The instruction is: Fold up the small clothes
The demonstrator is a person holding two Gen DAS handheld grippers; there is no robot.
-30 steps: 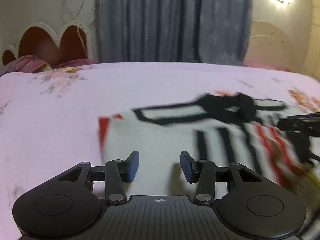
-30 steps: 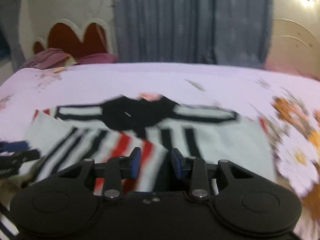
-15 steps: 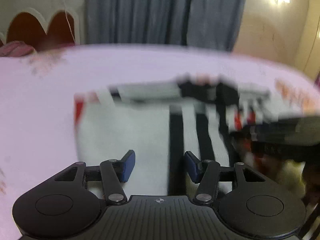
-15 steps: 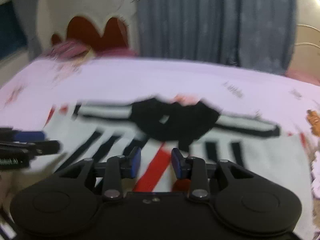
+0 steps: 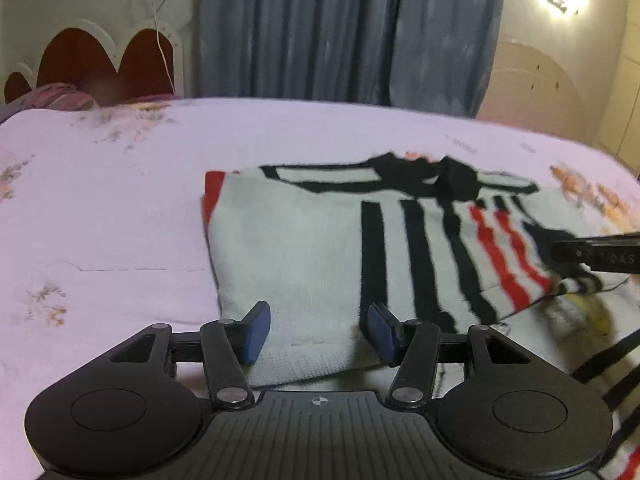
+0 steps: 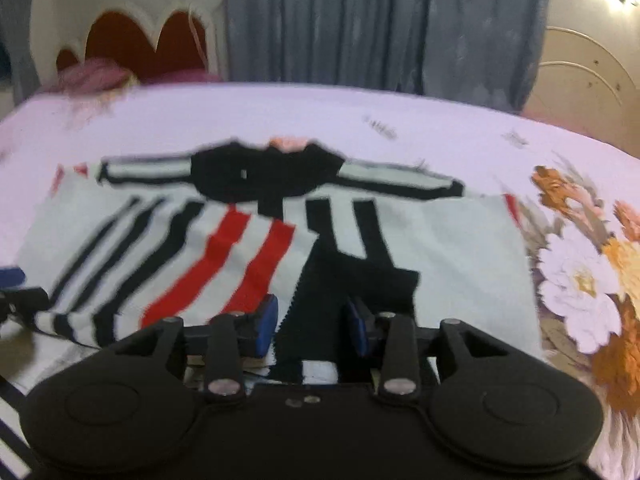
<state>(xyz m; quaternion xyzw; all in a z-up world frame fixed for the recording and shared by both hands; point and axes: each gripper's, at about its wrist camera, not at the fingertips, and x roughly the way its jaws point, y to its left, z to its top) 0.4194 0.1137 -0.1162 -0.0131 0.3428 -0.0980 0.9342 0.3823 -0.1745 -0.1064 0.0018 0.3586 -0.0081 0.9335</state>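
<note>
Shirt (image 5: 304, 256): striped, flat on the bed (image 5: 120, 208), sleeve now folded across its middle.
Left hand-held gripper (image 5: 318, 330): jaws wider than before, empty, over the hem.
Right hand-held gripper (image 6: 312, 326): just been opening, nothing pinched, above the sleeve.

The shirt (image 5: 312, 248) lies spread on the bed (image 5: 100, 208), collar toward the curtain (image 5: 344, 28) behind. The headboard (image 5: 100, 60) stands far left, with a pillow (image 5: 60, 96) before it.
</note>
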